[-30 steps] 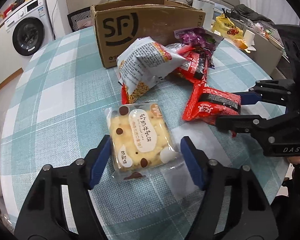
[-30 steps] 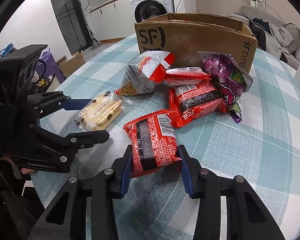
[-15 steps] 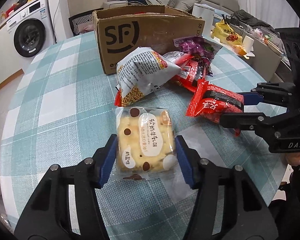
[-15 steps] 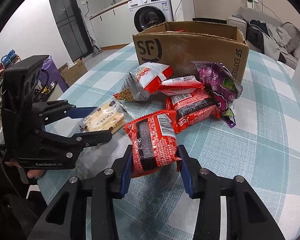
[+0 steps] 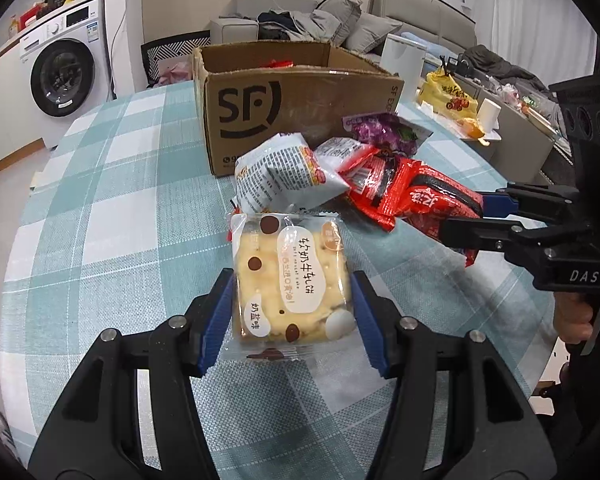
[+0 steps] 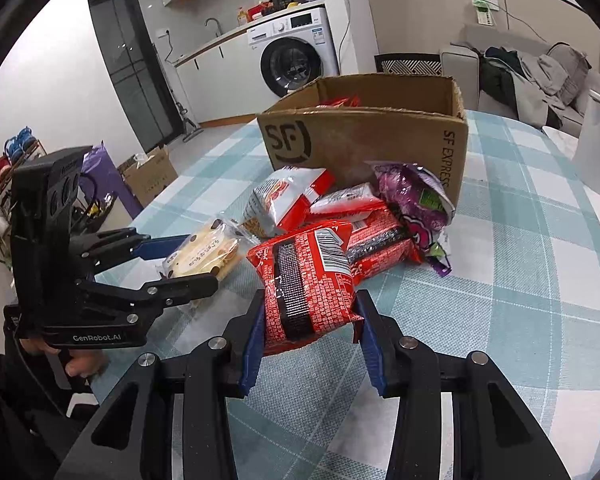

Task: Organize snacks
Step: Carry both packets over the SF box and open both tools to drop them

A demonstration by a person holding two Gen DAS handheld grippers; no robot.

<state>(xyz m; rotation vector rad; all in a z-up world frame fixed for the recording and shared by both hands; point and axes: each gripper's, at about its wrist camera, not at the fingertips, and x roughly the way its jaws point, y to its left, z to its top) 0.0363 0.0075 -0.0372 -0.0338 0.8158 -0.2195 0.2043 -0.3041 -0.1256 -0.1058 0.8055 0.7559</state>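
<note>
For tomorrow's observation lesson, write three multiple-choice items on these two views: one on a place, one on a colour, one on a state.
1. Where is the purple bag?
A. inside the box
B. against the box's front
C. on the floor

2. What colour is the pack in the right tool?
A. red
B. green
C. yellow

3. What is the state of the left tool?
A. open and empty
B. shut on the cracker pack
C. shut on the box's edge

Answers:
1 B, it leans on the box's near wall.
2 A, red wrapper with a black band.
3 B, both pads press its sides.
</note>
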